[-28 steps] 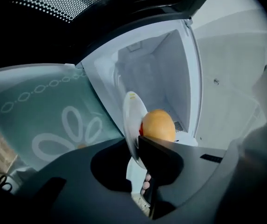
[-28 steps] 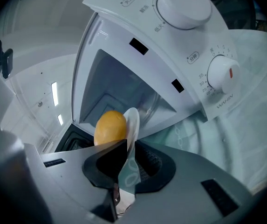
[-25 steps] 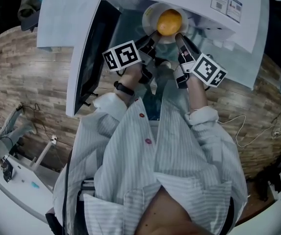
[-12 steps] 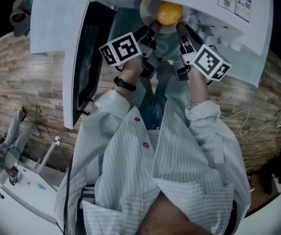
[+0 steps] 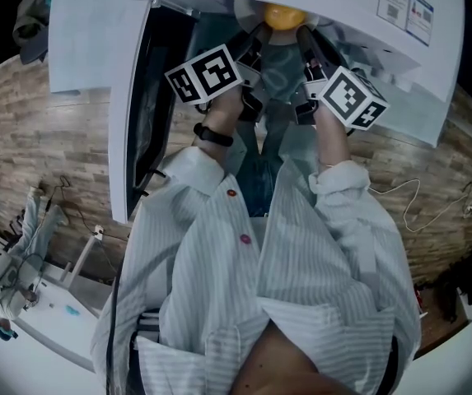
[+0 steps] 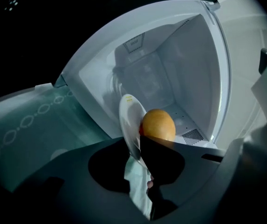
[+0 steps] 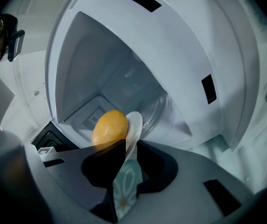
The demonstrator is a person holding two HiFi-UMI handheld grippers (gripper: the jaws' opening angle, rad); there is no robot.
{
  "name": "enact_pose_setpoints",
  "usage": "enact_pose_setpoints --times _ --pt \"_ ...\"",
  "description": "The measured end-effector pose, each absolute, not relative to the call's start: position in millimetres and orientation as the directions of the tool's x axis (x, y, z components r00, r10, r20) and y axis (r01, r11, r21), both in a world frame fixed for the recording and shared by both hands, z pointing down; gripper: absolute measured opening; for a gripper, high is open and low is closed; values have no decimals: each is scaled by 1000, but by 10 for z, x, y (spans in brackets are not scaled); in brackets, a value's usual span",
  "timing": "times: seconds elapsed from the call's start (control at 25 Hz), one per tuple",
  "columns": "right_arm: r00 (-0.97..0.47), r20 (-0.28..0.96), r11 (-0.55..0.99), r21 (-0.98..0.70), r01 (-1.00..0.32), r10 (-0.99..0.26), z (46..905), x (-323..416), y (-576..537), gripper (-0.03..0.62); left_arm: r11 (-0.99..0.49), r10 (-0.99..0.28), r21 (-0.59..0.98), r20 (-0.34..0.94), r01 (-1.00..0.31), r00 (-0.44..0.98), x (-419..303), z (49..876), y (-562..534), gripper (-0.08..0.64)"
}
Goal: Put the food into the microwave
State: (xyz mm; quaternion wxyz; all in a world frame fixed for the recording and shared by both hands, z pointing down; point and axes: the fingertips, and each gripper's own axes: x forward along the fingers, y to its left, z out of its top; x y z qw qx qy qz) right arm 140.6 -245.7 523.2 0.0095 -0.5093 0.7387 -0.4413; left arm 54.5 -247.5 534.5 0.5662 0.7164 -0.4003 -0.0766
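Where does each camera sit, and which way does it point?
Head view: on the person's head, looking down at the open microwave; shows striped shirt, left tongs and right tongs.
Left gripper view: rides the left tongs, looks into the microwave at the plate and orange food; its jaws are opening, plate rim between them.
Right gripper view: rides the right tongs, looks in from the other side; jaws opening, plate rim between them.
Shared: both gripper views show plate and orange food.
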Motion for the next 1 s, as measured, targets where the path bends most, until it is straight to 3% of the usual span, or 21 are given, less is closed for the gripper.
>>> enact_pose_setpoints --times 0.24,0.64,1.0 --pt "-452 435 91 -635 -767 -779 5239 1444 -2572 80 -58 -672 831 377 -553 638 469 5331 -2595 104" --pt "-404 430 94 -583 -807 -808 5212 1470 -2745 82 -64 -692 800 395 -597 604 356 5312 -2690 115" --pt "-336 453 132 -425 -896 -825 5198 1477 -2885 98 -67 -689 790 405 -610 601 354 5328 -2695 115"
